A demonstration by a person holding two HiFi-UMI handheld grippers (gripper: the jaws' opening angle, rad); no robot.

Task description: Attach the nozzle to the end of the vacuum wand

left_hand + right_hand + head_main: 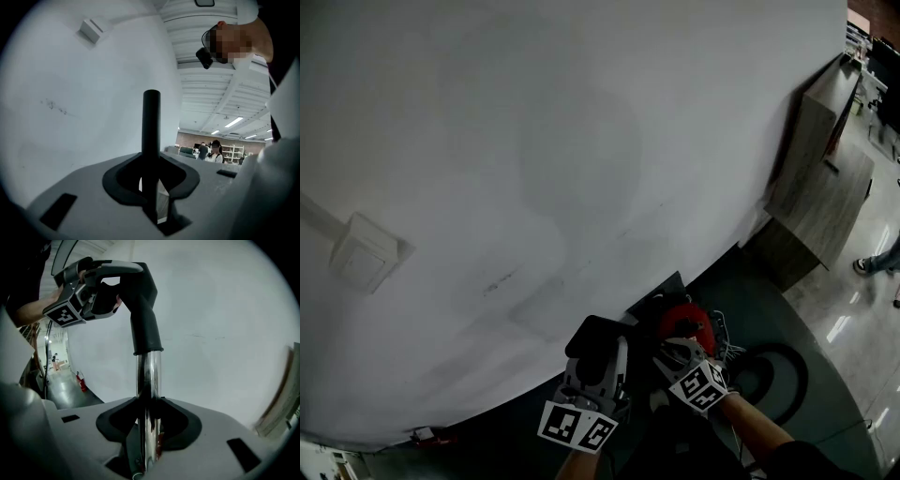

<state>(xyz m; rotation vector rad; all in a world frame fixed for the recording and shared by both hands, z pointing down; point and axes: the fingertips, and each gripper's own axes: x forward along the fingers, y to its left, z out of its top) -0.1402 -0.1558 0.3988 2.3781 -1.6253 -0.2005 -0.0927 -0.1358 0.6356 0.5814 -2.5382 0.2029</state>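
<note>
A chrome vacuum wand point(148, 394) rises between the jaws of my right gripper point(147, 446), which is shut on it. A black nozzle piece point(140, 310), bent like a handle, sits over the wand's top end. My left gripper point(89, 289) grips that piece's upper part from the left. In the left gripper view the same black piece point(151, 136) stands as a narrow upright bar, clamped in my left gripper point(152, 201). The head view shows both grippers low in the frame: the left point(598, 370) on the black nozzle point(600, 336), the right point(680, 359) beside it.
A white wall point(581, 141) with a switch box point(364, 255) fills most of the head view. The red vacuum body point(684, 323) and a black hose point(773, 375) lie on the dark floor under my hands. A wooden cabinet point(820, 178) stands at the right.
</note>
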